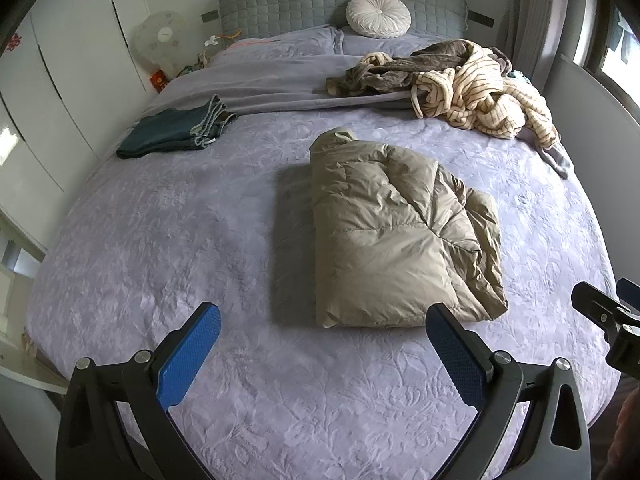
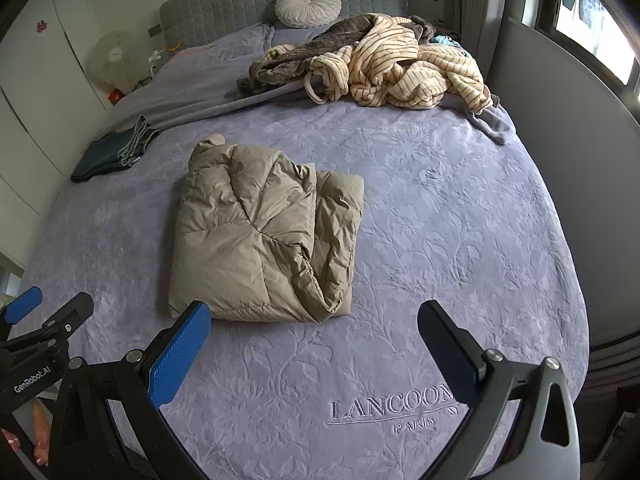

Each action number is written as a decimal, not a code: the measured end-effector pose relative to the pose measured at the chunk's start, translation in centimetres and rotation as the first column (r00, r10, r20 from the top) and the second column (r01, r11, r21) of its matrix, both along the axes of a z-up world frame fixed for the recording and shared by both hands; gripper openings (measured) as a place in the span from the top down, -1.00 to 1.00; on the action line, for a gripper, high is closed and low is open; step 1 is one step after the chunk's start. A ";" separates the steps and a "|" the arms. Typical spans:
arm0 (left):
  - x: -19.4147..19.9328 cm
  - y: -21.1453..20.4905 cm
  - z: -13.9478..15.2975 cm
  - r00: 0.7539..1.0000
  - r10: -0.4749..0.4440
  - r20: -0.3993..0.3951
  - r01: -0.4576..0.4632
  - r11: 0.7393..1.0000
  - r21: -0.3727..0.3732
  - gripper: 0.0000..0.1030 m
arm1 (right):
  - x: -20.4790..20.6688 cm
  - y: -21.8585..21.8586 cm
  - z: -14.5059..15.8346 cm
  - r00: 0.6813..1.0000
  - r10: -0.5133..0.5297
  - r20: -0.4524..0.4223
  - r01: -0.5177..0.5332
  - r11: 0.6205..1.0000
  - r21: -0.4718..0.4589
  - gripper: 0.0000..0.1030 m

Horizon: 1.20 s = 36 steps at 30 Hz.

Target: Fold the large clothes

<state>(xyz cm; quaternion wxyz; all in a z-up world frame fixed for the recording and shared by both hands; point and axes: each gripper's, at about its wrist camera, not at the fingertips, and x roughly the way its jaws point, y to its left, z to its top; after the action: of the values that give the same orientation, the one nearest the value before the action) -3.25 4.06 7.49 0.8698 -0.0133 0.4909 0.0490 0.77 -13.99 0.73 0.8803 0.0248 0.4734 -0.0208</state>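
A beige puffer jacket (image 1: 396,232) lies folded into a compact rectangle in the middle of the lilac bed cover (image 1: 180,240); it also shows in the right wrist view (image 2: 264,232). My left gripper (image 1: 324,352) is open and empty, held above the cover just short of the jacket's near edge. My right gripper (image 2: 314,344) is open and empty, near the jacket's near right corner. A heap of unfolded clothes, a cream striped robe (image 1: 476,92) over a brown garment (image 1: 384,76), lies at the far right; it shows in the right wrist view too (image 2: 400,68).
Folded dark jeans (image 1: 176,132) lie at the far left of the bed. A round white cushion (image 1: 378,14) leans on the grey headboard (image 1: 280,4). White wardrobes (image 1: 60,80) stand left, a wall and window (image 2: 592,20) right. The other gripper shows at each view's edge (image 1: 608,312).
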 end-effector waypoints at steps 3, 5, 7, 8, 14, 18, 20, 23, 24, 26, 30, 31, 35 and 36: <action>0.1 0.0 0.0 1.000 -0.002 0.000 0.002 1.000 -0.001 -0.99 | 0.0 0.0 0.0 1.000 -0.001 -0.002 0.001 1.000 0.001 -0.99; 0.0 0.1 0.0 1.000 -0.002 0.001 0.002 1.000 0.000 -0.99 | 0.0 0.1 0.0 1.000 -0.002 0.000 0.002 1.000 0.001 -0.99; 0.1 0.1 0.0 1.000 -0.003 0.000 0.003 1.000 0.000 -0.99 | 0.0 0.1 0.0 1.000 -0.003 -0.001 0.003 1.000 0.000 -0.99; 0.1 0.1 0.0 1.000 -0.003 0.000 0.003 1.000 -0.002 -0.99 | 0.0 0.1 0.0 1.000 -0.002 -0.001 0.002 1.000 0.001 -0.99; 0.1 0.1 0.0 1.000 -0.004 0.001 0.004 1.000 0.001 -0.99 | -0.1 0.2 -0.1 1.000 -0.005 -0.003 0.005 1.000 0.001 -0.99; 0.1 0.1 0.0 1.000 -0.004 -0.001 0.004 1.000 -0.001 -0.99 | -0.1 0.2 -0.1 1.000 -0.005 -0.004 0.005 1.000 0.001 -0.99; 0.1 0.1 0.0 1.000 -0.004 0.001 0.004 1.000 -0.001 -0.99 | -0.1 0.2 -0.1 1.000 -0.006 -0.005 0.006 1.000 0.002 -0.99; 0.1 0.1 0.0 1.000 -0.005 0.000 0.005 1.000 0.000 -0.99 | -0.1 0.2 -0.1 1.000 -0.007 -0.003 0.007 1.000 0.001 -0.99; 0.2 0.1 0.0 1.000 -0.005 0.000 0.005 1.000 0.000 -0.99 | 0.0 0.2 -0.1 1.000 -0.006 -0.004 0.006 1.000 0.002 -0.99; 0.2 0.0 0.0 1.000 -0.004 0.000 0.004 1.000 -0.001 -0.99 | -0.1 0.2 -0.1 1.000 -0.005 -0.005 0.005 1.000 0.003 -0.99; 0.1 0.0 0.0 1.000 -0.005 0.000 0.005 1.000 -0.001 -0.99 | -0.2 0.3 -0.1 1.000 -0.007 -0.003 0.007 1.000 0.003 -0.99; 0.1 0.1 0.0 1.000 -0.004 0.000 0.004 1.000 -0.001 -0.99 | -0.1 0.2 -0.1 1.000 -0.006 -0.003 0.006 1.000 0.002 -0.99; 0.0 0.1 0.0 1.000 -0.001 -0.001 0.001 1.000 -0.004 -0.99 | -0.1 0.2 -0.1 1.000 -0.005 -0.004 0.005 1.000 0.003 -0.99; 0.0 0.1 0.0 1.000 -0.001 0.000 0.001 1.000 -0.002 -0.99 | 0.0 0.2 -0.1 1.000 -0.005 -0.005 0.005 1.000 0.003 -0.99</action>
<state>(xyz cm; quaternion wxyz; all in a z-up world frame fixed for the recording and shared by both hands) -3.23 4.12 7.46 0.8698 -0.0140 0.4909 0.0481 0.76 -13.81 0.63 0.8791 0.0271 0.4754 -0.0223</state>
